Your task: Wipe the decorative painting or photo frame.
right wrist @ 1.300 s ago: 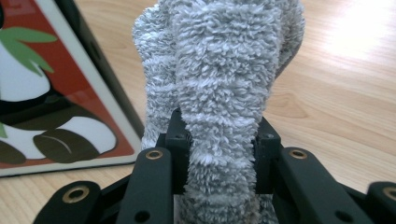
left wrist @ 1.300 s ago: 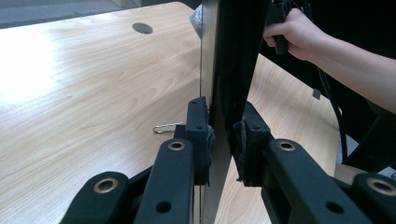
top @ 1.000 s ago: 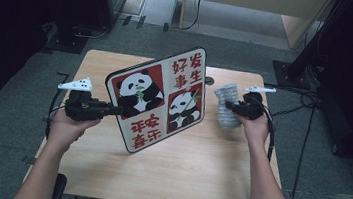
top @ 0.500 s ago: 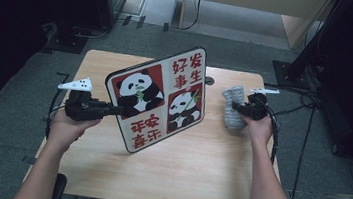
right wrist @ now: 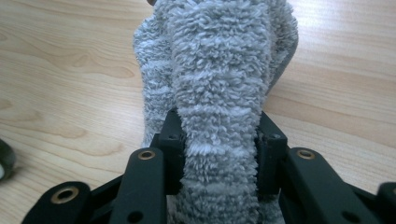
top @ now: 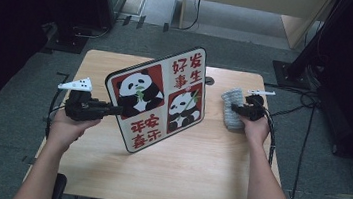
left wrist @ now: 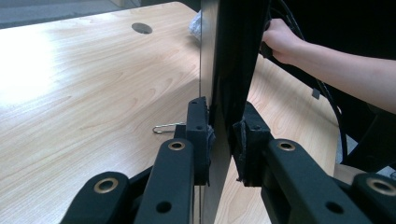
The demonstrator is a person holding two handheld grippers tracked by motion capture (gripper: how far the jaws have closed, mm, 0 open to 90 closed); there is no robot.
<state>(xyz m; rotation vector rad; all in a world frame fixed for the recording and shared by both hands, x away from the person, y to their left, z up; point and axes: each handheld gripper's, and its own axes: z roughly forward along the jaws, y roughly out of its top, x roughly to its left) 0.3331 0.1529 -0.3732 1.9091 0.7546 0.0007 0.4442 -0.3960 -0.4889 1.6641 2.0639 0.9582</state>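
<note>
On the pale wooden table, the left gripper is clamped on the left edge of a panda board, which stands tilted with its lower corner near the table's middle. From above, the board's printed face shows two pandas and red characters; the left gripper view gives it edge-on instead, a thin dark slab rising between the two black pads, which press on both of its faces, and beyond it the other hand. That view also catches a paper clip lying on the wood just beside the jaws and a round cable hole farther off. The right gripper sits near the table's right edge with a grey fluffy cloth; the right gripper view shows the cloth bunched upright between the jaws, its pile touching both pads and its far end down on the table. Wood lies bare in front of the board and toward the person, while the cloth has little room between it and the right edge. Against the earlier frames, the board and left hand have kept their place, the right hand has sunk a little with the cloth, and its jaws have just been opening with the cloth between them.
</note>
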